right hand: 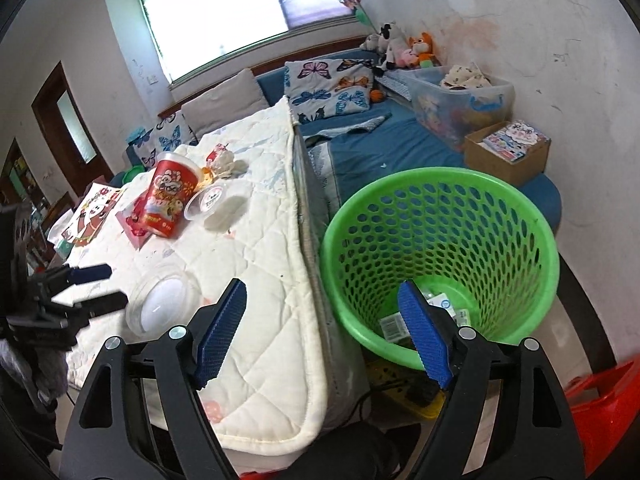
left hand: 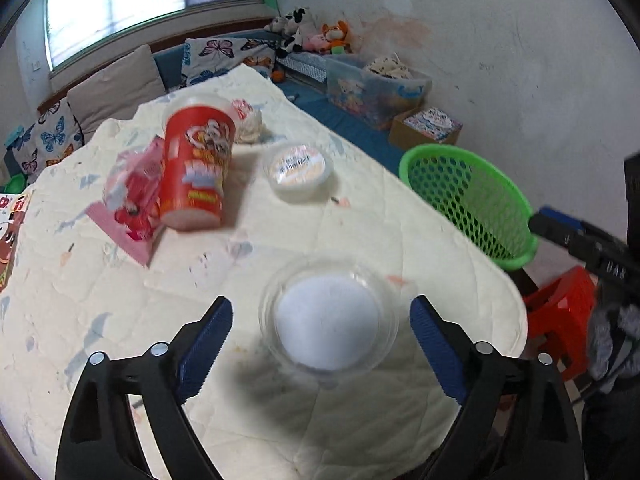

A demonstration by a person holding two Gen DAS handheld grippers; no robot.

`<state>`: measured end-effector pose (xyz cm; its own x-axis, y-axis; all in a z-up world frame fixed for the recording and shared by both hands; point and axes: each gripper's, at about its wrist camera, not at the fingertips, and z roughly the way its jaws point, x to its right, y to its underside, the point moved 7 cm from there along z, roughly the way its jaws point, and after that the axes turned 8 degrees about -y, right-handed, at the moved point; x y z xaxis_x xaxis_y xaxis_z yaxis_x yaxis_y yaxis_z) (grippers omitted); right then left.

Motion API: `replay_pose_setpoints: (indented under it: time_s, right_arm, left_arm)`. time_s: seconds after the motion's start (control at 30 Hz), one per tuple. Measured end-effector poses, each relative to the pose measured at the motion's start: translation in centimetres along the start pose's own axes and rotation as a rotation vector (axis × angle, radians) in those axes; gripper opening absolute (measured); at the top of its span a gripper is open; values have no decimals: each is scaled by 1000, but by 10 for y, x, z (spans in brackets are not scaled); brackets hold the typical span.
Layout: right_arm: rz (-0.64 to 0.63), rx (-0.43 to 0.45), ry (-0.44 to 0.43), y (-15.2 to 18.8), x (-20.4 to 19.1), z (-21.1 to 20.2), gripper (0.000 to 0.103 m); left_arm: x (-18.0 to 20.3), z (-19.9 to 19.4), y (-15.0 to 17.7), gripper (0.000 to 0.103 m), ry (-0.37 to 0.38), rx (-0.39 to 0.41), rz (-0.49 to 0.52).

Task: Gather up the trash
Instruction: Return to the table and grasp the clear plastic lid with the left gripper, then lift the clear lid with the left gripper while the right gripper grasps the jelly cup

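Observation:
A clear plastic lid or shallow cup [left hand: 328, 320] lies on the white quilt [left hand: 240, 272]; my left gripper [left hand: 322, 312] is open with its blue pads on either side of it, not touching. It also shows in the right wrist view [right hand: 162, 306], where the left gripper [right hand: 102, 286] reaches it. A red snack cup [left hand: 196, 168], a pink wrapper [left hand: 132, 200], a small clear tub [left hand: 300, 170] and crumpled paper [left hand: 250, 124] lie farther back. My right gripper [right hand: 322, 312] is open and empty above the rim of the green mesh basket [right hand: 440, 264], which holds some wrappers [right hand: 400, 322].
The basket stands on the floor beside the bed edge [right hand: 308, 280]. A red plastic stool [left hand: 560, 312] is next to it. A blue mattress [right hand: 400, 148] with a clear storage bin [right hand: 460, 100] and a cardboard box [right hand: 508, 152] lies behind. A picture book [right hand: 92, 212] rests at the quilt's left.

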<state>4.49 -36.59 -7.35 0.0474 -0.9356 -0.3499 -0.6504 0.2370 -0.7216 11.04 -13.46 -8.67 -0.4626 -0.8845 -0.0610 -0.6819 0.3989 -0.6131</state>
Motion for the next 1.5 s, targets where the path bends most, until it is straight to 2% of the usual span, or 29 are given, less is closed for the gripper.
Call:
replay_pose_setpoints:
  time_s: [0.37, 0.87, 0.93, 1.13, 1.5]
  right_arm:
    - [-20, -17, -20, -1, -12, 8, 79]
    - [-63, -58, -45, -3, -30, 28, 79]
    - [-73, -64, -50, -4, -33, 31, 79]
    - [-104, -87, -62, -5, -44, 42, 79]
    - [-181, -134, -104, -16, -77, 78, 79]
  left_arm:
    - [13, 26, 16, 94, -39, -39, 99]
    - [18, 45, 18, 94, -38, -63, 124]
    - [18, 44, 17, 90, -32, -54, 120]
    - [12, 37, 14, 89, -39, -18, 103]
    - [-47, 0, -4, 89, -95, 60, -49]
